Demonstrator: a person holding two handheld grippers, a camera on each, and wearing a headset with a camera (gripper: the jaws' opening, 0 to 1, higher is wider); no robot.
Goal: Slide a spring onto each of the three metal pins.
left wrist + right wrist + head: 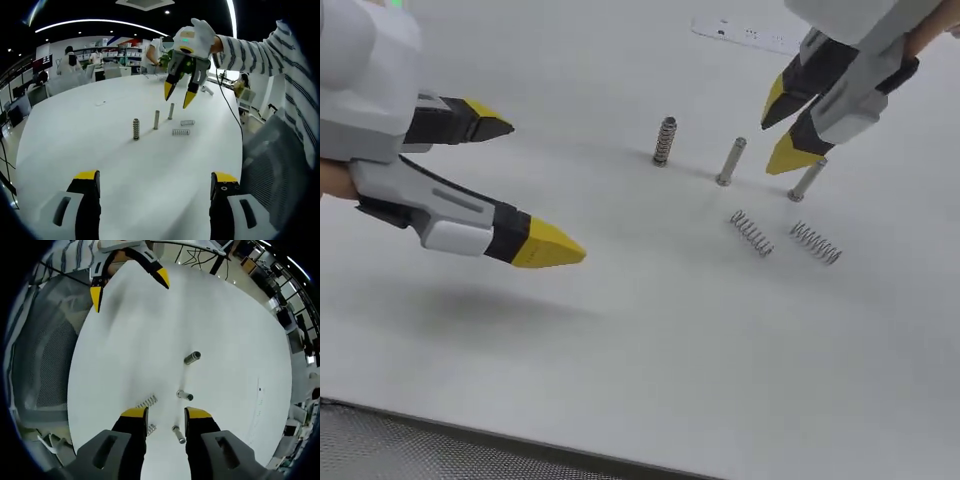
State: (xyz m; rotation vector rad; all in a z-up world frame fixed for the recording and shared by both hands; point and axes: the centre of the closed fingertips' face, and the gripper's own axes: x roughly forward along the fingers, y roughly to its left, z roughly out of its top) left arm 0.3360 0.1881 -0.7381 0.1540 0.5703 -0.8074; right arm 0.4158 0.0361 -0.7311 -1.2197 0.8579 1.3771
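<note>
Jaws, left: your left gripper (520, 180) has its jaws spread wide with nothing between them, and it hangs over bare tabletop (650, 340), well to one side of the pins.
Jaws, right: your right gripper (782, 128) has its jaws parted and empty. The tips hover just above the end pin (808, 180), which sits between them in the right gripper view.
Step in hand: by my reading one pin of three is done and two are left, and you are between springs with nothing picked up.
Sprung pin: the sprung pin (665, 140) stands upright at one end of the row, with coils stacked down its shaft.
Bare pins: the middle pin (730, 160) and the end pin stand upright in line with it, well in from the tabletop's near edge.
Loose springs: the first loose spring (751, 232) and the second loose spring (816, 243) lie flat. They are apart from each other, just beside the bare pins on the near-edge side.
Next move: you probably need to lower your right jaws onto a loose spring and pinch it lightly across the coils. Then stand it on end and line its bore up with a pin top.
Look: the springs are thin, silvery and open-coiled, so they will likely roll or buckle if you squeeze hard.
</note>
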